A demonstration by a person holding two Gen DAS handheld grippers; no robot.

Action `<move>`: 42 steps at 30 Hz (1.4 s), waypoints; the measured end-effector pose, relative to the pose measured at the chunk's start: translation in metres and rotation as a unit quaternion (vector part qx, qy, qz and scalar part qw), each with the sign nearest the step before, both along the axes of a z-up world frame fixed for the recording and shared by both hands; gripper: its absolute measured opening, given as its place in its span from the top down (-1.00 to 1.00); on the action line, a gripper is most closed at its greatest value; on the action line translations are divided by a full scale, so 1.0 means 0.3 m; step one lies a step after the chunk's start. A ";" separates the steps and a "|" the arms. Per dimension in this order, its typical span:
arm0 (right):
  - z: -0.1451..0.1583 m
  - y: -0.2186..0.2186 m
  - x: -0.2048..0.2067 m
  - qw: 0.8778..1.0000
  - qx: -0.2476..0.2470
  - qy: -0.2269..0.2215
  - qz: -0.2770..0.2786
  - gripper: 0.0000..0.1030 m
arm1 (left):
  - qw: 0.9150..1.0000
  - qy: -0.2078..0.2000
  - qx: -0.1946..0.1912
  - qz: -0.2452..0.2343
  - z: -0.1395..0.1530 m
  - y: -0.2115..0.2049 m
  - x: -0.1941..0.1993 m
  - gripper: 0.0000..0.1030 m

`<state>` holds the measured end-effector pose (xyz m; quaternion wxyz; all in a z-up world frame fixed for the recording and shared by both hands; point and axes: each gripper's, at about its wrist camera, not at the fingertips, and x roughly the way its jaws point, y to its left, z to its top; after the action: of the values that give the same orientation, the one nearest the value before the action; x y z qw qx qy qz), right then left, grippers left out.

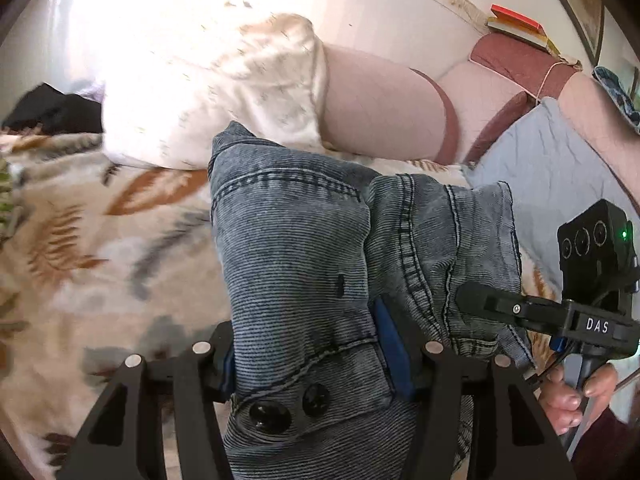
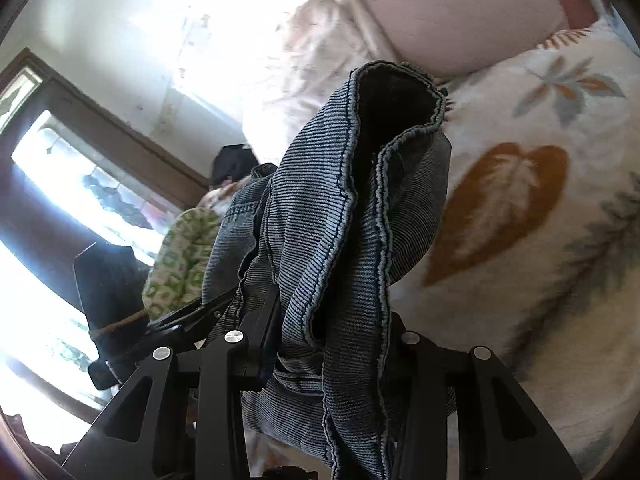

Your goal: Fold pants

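Note:
The pants are grey-blue denim jeans (image 1: 304,248), bunched and held up over the leaf-patterned bedspread (image 1: 80,240). My left gripper (image 1: 316,360) is shut on the waistband, near its two dark buttons (image 1: 288,406). The right gripper (image 1: 476,300) shows in the left wrist view at the right, its black finger pressed into the denim. In the right wrist view my right gripper (image 2: 332,344) is shut on a thick fold of the jeans (image 2: 360,208), whose hemmed open end (image 2: 396,96) stands up in front of the camera. The left gripper's black fingers (image 2: 188,316) show at the left there.
A white pillow (image 1: 208,92) and a pink pillow (image 1: 380,108) lie at the head of the bed. A pale blue cloth (image 1: 548,160) lies at the right, books (image 1: 520,26) behind it. A green-patterned item (image 2: 180,256), dark clothing (image 2: 232,164) and a window (image 2: 60,184) are at the left.

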<state>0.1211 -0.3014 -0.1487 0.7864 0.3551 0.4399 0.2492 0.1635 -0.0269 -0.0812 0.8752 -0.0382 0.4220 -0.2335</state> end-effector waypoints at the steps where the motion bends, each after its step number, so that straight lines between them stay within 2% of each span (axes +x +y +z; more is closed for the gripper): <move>1: 0.000 0.025 0.003 1.000 0.002 -0.002 0.004 0.31 | 1.000 -0.003 0.005 0.004 0.000 0.022 -0.005 -0.18; 5: -0.025 0.114 0.008 1.000 0.010 0.001 0.017 0.31 | 0.999 -0.001 0.025 0.021 -0.036 0.096 -0.019 -0.18; 12: -0.083 0.212 0.022 0.999 -0.005 0.017 0.027 0.31 | 0.998 -0.002 0.048 0.030 -0.106 0.121 -0.036 -0.18; 29: -0.126 0.230 0.011 0.998 -0.054 0.022 0.017 0.30 | 0.995 -0.040 0.090 0.018 -0.142 0.085 -0.035 -0.18; 36: -0.151 0.224 0.011 0.997 -0.064 0.028 0.016 0.20 | 0.990 -0.059 0.125 0.021 -0.161 0.055 -0.047 -0.23; 42: -0.176 0.223 0.018 0.996 -0.079 0.041 0.014 -0.02 | 0.987 -0.070 0.140 0.024 -0.168 0.043 -0.050 -0.26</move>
<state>0.1264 -0.2343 -0.2014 0.7899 0.2953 0.4949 0.2095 0.1486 -0.0140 -0.1315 0.9045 0.0911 0.3875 -0.1528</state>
